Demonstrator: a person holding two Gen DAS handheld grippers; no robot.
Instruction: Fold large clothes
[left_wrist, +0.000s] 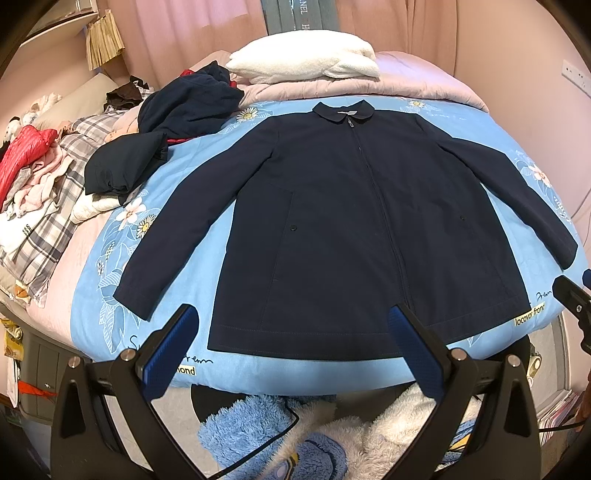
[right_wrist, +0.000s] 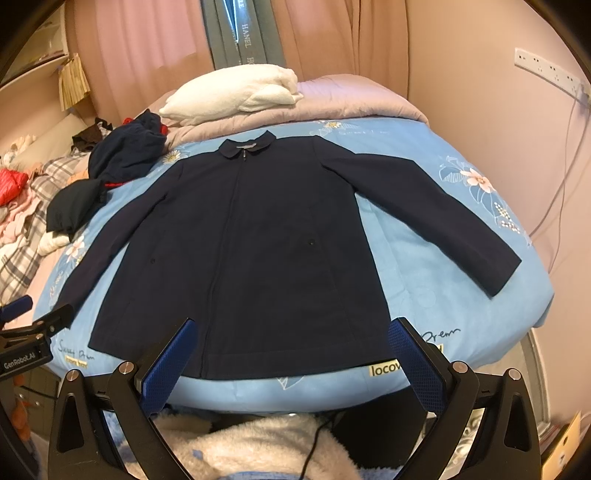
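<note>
A dark navy zip jacket (left_wrist: 332, 221) lies flat, front up, on the light blue floral bedspread (left_wrist: 122, 258), collar far, hem near, both sleeves spread out to the sides. It also shows in the right wrist view (right_wrist: 258, 251). My left gripper (left_wrist: 295, 321) is open and empty, hovering just above the hem at the near edge. My right gripper (right_wrist: 291, 332) is open and empty, also above the hem. The right gripper shows at the right edge of the left wrist view (left_wrist: 572, 299); the left gripper shows at the left edge of the right wrist view (right_wrist: 33, 328).
A crumpled navy garment (left_wrist: 159, 136) and a pile of clothes (left_wrist: 37, 177) lie on the bed's left side. A folded white blanket (left_wrist: 303, 59) rests on a pink quilt (left_wrist: 406, 85) at the far end. Fluffy blue and white fabric (left_wrist: 277, 435) lies below the bed's near edge.
</note>
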